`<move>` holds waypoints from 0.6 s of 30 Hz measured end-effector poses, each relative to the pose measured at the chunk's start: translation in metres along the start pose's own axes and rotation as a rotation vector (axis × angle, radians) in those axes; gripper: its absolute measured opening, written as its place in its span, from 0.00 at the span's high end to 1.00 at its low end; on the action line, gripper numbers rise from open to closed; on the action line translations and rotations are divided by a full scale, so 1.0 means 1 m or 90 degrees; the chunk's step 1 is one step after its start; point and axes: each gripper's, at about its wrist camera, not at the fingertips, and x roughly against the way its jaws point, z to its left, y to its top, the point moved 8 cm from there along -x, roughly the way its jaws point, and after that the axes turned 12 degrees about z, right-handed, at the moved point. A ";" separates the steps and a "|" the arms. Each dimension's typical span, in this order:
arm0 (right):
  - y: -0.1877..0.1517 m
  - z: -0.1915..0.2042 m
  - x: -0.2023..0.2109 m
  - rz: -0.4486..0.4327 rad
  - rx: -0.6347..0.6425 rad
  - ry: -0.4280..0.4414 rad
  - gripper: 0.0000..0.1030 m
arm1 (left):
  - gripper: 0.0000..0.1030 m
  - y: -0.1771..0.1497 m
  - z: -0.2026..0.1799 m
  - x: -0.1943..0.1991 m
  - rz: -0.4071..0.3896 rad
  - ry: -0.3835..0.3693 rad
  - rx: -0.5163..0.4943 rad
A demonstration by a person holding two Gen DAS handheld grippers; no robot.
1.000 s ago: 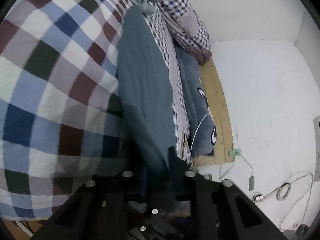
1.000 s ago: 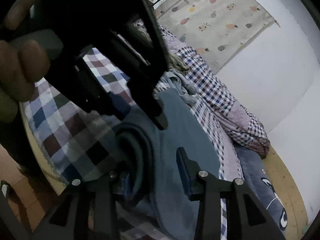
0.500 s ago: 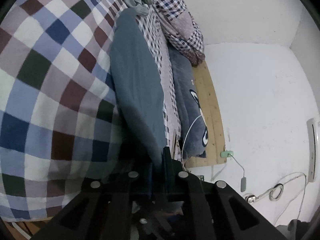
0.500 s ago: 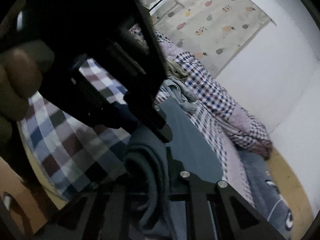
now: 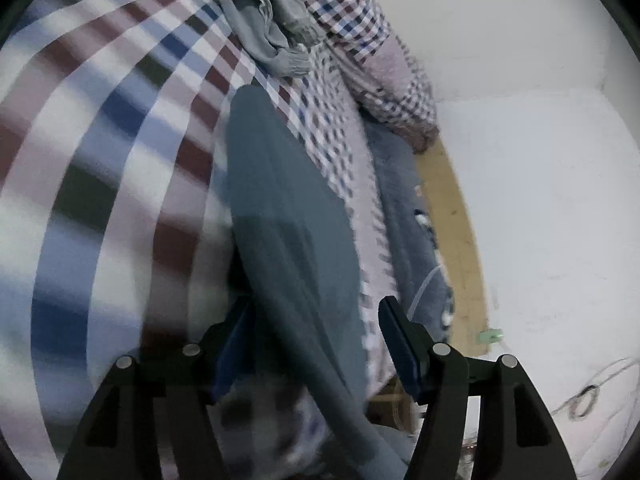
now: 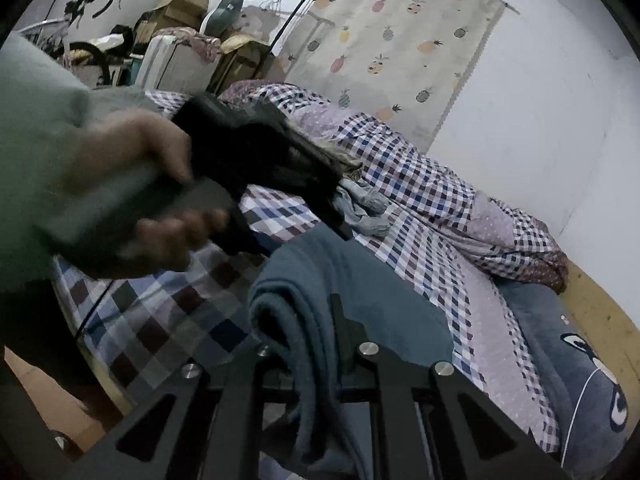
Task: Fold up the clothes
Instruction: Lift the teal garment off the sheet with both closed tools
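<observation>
My right gripper (image 6: 312,344) pinches the teal garment's (image 5: 288,216) bunched end, left gripper (image 5: 316,336) spread, garment running lengthwise toward the gray scarf (image 5: 260,28).

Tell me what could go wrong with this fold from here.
The left tool is open, so only the right tool pinches the teal garment; its bunched layers may slip and undo the fold. The garment lies near the bed edge and could slide off. The grey cloth beyond might get dragged along.
</observation>
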 end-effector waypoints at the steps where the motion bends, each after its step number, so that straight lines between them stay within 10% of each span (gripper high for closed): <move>1: 0.000 -0.002 0.000 -0.001 -0.003 0.003 0.91 | 0.35 0.011 0.002 -0.006 0.006 0.013 -0.004; 8: 0.000 -0.015 0.004 -0.012 -0.022 0.021 0.91 | 0.38 0.070 0.010 -0.026 0.031 0.040 -0.030; 13: -0.002 -0.022 0.007 -0.012 -0.037 0.024 0.91 | 0.71 0.089 0.021 -0.029 0.053 0.062 -0.031; 18: -0.005 -0.029 0.017 -0.011 -0.049 0.018 0.91 | 0.80 0.089 0.007 -0.018 0.019 0.048 -0.023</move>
